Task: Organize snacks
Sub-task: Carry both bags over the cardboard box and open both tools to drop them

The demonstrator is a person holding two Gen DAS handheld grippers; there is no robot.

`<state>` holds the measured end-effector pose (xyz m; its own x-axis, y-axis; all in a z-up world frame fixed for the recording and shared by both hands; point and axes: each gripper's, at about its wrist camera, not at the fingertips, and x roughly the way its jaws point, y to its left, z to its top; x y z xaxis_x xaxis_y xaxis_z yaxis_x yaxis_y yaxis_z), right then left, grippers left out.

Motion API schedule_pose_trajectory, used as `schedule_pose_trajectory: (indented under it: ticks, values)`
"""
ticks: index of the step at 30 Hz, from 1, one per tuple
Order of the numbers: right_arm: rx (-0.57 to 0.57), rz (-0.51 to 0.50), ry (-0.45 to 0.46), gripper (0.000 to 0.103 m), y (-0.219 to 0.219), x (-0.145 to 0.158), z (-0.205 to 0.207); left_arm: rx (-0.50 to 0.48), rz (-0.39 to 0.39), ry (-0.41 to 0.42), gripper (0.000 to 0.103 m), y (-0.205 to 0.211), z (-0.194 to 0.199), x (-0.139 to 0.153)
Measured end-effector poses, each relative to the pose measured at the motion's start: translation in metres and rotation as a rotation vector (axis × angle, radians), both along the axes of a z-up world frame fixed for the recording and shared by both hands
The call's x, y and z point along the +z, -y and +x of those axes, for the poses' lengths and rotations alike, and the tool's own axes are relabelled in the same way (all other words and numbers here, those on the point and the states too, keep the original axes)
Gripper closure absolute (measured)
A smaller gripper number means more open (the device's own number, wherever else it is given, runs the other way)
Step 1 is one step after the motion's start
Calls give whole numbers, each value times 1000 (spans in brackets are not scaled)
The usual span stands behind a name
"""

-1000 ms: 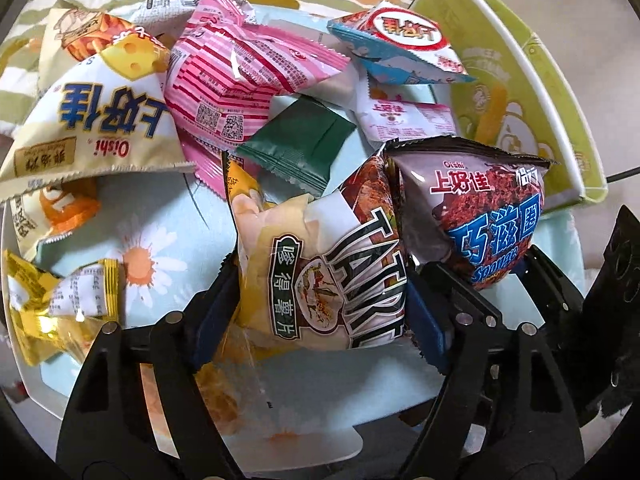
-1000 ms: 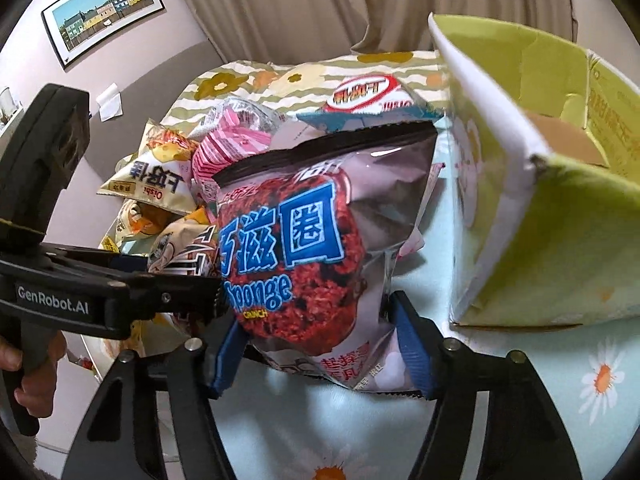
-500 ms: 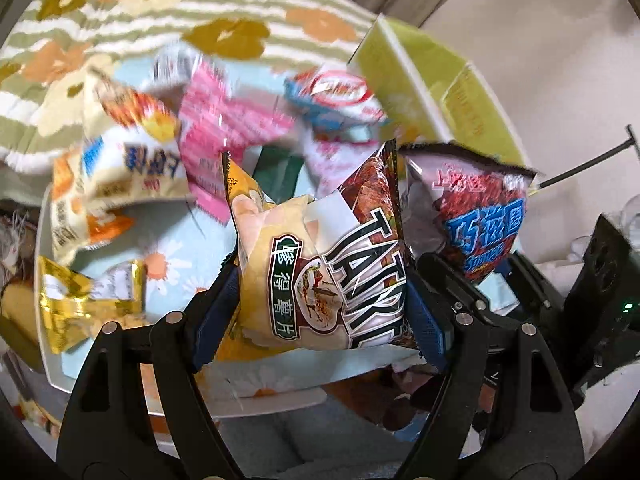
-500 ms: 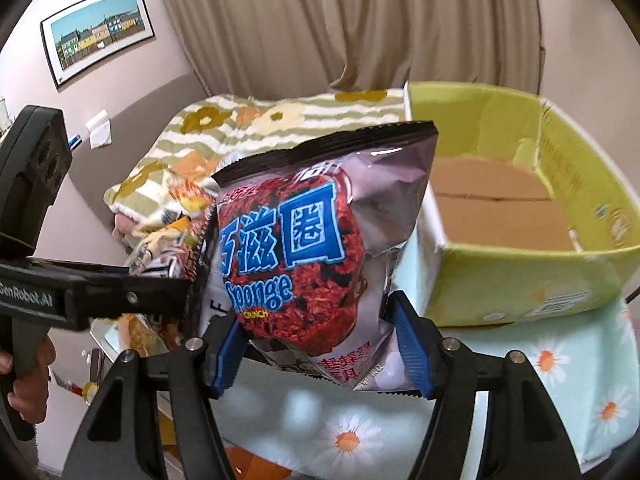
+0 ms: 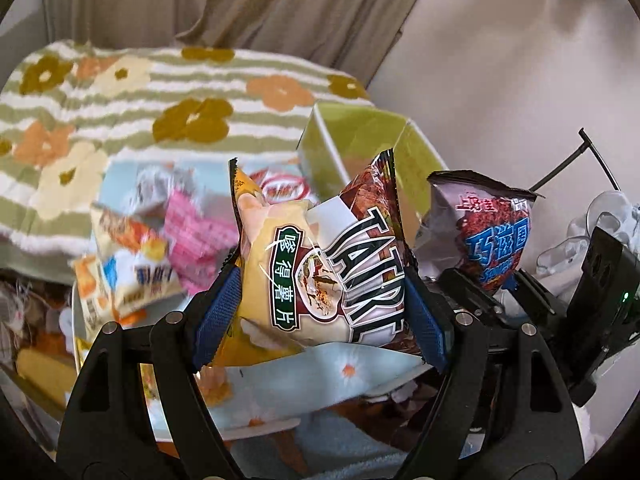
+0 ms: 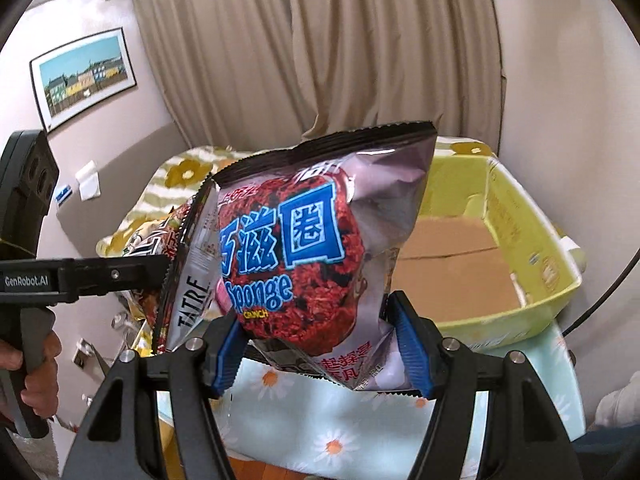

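My left gripper (image 5: pixel 320 316) is shut on a yellow and brown chip bag (image 5: pixel 320 264), held up above the table. My right gripper (image 6: pixel 316 344) is shut on a purple bag with blue lettering (image 6: pixel 312 248), also lifted clear. Each held bag shows in the other view: the purple bag (image 5: pixel 492 236) at the right, the chip bag (image 6: pixel 188 280) at the left with the left gripper (image 6: pixel 160 270) gripping it. A pile of snack packets (image 5: pixel 160 240) lies blurred on the daisy tablecloth (image 5: pixel 320 384) below. The green cardboard box (image 6: pixel 520 248) stands open behind the purple bag.
A striped floral blanket (image 5: pixel 120 100) lies beyond the table, with beige curtains (image 6: pixel 320 60) behind. A framed picture (image 6: pixel 84 76) hangs on the left wall. A hand (image 6: pixel 24 376) grips the left gripper's handle. The box's brown floor (image 6: pixel 452 272) is bare.
Both grippers have risen with their bags, lifting them off the pile. The table and the snack pile now sit lower and smaller, and the box's inside has come into sight.
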<state>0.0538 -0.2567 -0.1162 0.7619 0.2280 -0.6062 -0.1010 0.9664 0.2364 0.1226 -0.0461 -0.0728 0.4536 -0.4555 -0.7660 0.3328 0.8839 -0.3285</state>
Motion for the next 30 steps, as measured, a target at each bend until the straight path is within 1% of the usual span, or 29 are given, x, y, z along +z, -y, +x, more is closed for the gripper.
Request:
schedule_pose_trajectory:
  ticks: [4, 8, 11, 16, 19, 22, 28, 30]
  values:
    - [-14, -18, 17, 40, 30, 10, 11, -9, -7, 29, 26, 30, 15, 10]
    - [-17, -34, 4, 40, 65, 14, 28, -7, -19, 34, 26, 69, 35, 11]
    - [-36, -47, -15, 40, 96, 13, 43, -11, -22, 33, 26, 103, 52, 7]
    - [-68, -54, -74, 40, 140, 1, 71, -25, 3, 21, 26, 157, 78, -8]
    - [-80, -78, -119, 40, 153, -9, 85, -38, 47, 1, 26, 187, 92, -22]
    - [-80, -90, -159, 40, 164, -18, 98, -52, 98, -19, 26, 207, 103, -36]
    - [-97, -78, -224, 40, 183, -30, 110, -134, 248, -51, 26, 240, 118, -71]
    - [-113, -61, -244, 40, 188, -34, 110, -184, 276, -43, 25, 251, 119, -79]
